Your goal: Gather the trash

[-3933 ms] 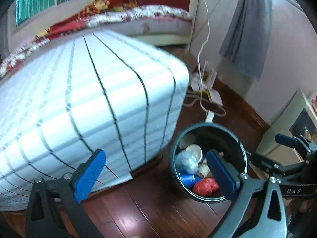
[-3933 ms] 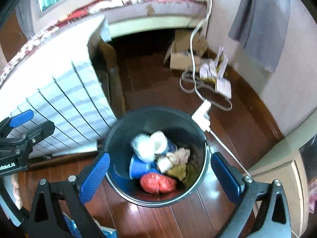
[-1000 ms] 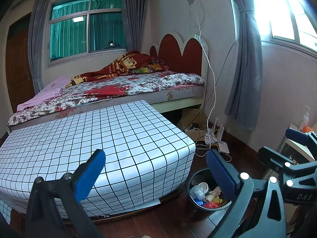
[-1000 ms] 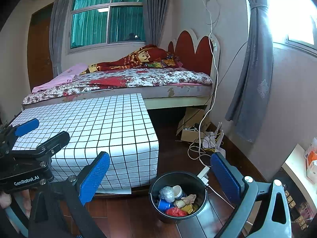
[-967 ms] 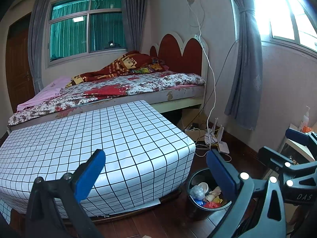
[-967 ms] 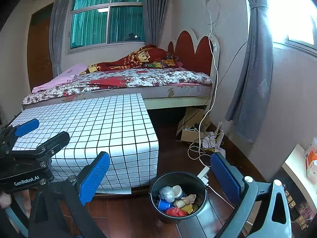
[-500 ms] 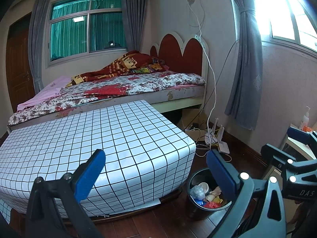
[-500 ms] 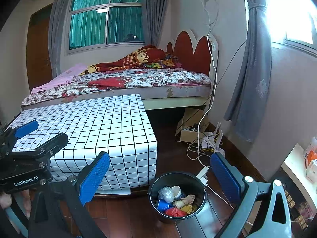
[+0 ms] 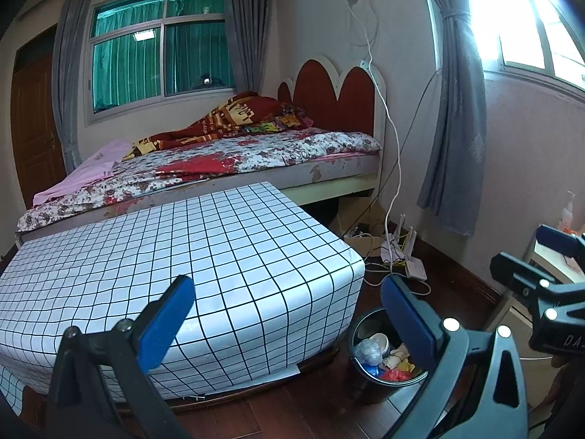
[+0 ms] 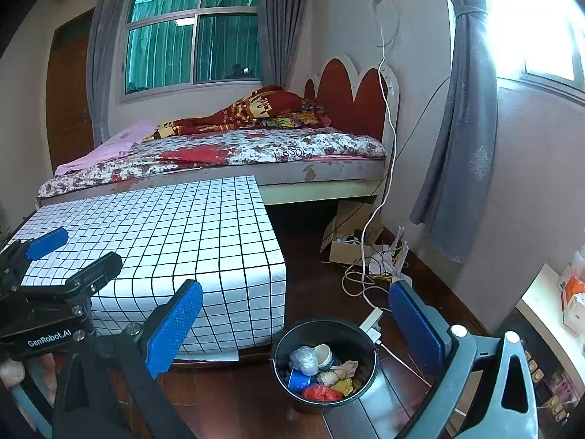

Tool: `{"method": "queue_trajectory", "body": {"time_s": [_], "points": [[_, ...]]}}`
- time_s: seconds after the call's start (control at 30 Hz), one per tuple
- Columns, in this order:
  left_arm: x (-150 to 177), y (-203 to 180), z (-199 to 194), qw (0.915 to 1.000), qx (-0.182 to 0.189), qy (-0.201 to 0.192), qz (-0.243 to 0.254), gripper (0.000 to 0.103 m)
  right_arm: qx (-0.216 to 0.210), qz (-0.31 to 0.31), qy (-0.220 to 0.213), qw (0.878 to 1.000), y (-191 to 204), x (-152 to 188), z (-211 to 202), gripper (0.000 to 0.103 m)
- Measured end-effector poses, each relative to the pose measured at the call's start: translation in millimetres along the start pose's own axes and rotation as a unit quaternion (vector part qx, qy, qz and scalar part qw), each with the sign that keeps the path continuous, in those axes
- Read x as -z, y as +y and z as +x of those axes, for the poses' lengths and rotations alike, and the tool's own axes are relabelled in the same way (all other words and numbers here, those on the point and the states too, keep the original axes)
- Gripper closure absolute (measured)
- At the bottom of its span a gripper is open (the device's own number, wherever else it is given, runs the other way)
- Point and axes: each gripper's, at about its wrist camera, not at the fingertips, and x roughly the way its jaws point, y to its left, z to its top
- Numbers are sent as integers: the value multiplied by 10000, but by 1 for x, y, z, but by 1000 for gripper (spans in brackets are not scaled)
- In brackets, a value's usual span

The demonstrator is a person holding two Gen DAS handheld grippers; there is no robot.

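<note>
A black trash bin [image 10: 325,400] stands on the wood floor beside the grid-covered table; it also shows in the left wrist view [image 9: 360,378]. It holds crumpled trash [image 10: 321,373]: a clear plastic wad, a white cup, blue, red and yellow pieces. My left gripper [image 9: 289,314] is open and empty, held high above the table edge. My right gripper [image 10: 296,322] is open and empty, held well above the bin. Each gripper shows at the edge of the other's view.
A low table with a white black-grid cloth [image 9: 182,256] stands left of the bin. A bed [image 9: 237,153] lies behind it. Cables, a power strip [image 10: 371,323] and a cardboard box [image 10: 349,241] lie on the floor by the curtained wall. A white cabinet [image 10: 548,314] stands right.
Since 3.9 s ago both grippers rose far up from just above the bin. In the last second the views barely shifted; both grippers stayed open.
</note>
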Motion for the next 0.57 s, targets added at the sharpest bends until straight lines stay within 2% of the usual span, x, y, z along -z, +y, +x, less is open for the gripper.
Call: {"method": "queue_trajectory", "body": {"time_s": [0.57], "points": [[2, 2, 0, 10000, 69, 49, 28, 1, 40, 14, 0, 10000, 2, -2, 0, 0]]}}
